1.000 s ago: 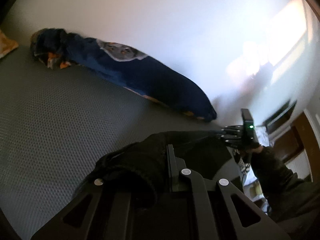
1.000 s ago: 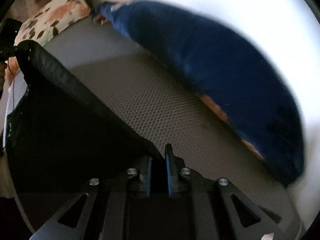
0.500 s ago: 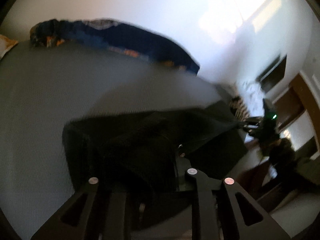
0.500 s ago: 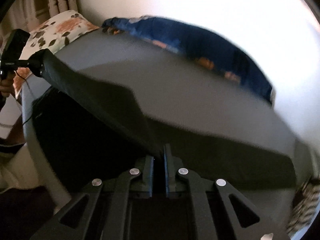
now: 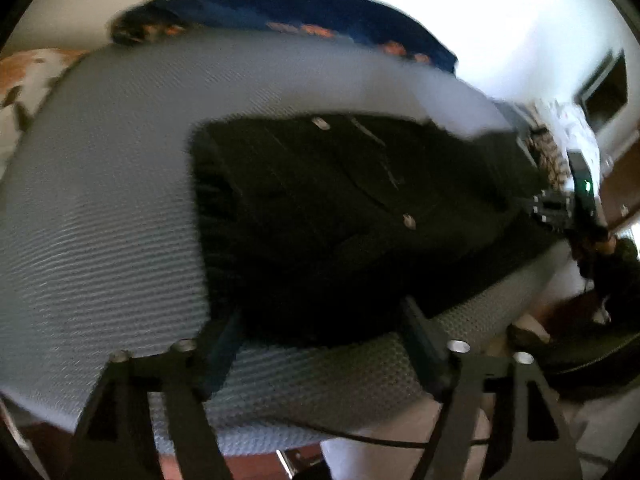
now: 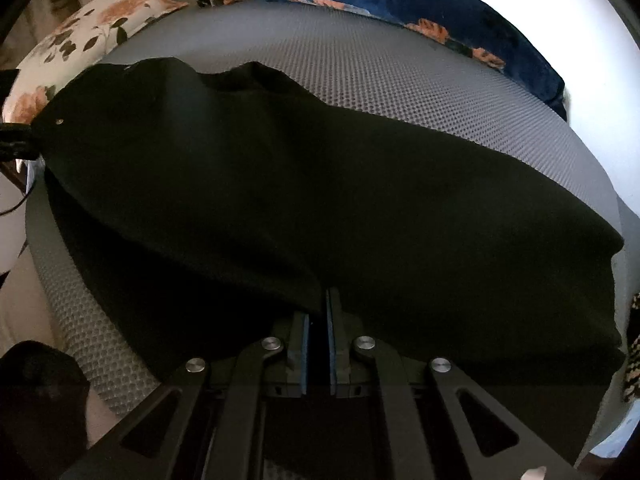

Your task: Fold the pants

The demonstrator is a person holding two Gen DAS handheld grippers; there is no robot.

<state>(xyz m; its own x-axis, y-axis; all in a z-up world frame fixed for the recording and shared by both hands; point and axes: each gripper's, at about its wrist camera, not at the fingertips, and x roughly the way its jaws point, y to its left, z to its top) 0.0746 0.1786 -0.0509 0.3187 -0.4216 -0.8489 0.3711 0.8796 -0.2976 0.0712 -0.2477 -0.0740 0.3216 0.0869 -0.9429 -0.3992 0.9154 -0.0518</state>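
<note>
The black pants [image 6: 360, 200] lie spread across the grey mesh-textured bed [image 6: 400, 76], near its front edge, with a dark blue floral blanket [image 6: 440, 4] bunched along the far side and a flowered pillow [image 6: 80, 36] at the head end. The right tool [image 6: 325, 312] is clenched on a fold of the fabric, which rises in a ridge from its fingers toward the far corner. The left tool [image 5: 320, 344] is released, its fingers wide apart just short of the cloth's near edge, gripping nothing. Judging by the broad, mostly flat shape with one doubled layer on top, a first lengthwise fold seems laid down; shortening folds and smoothing appear to remain.
</note>
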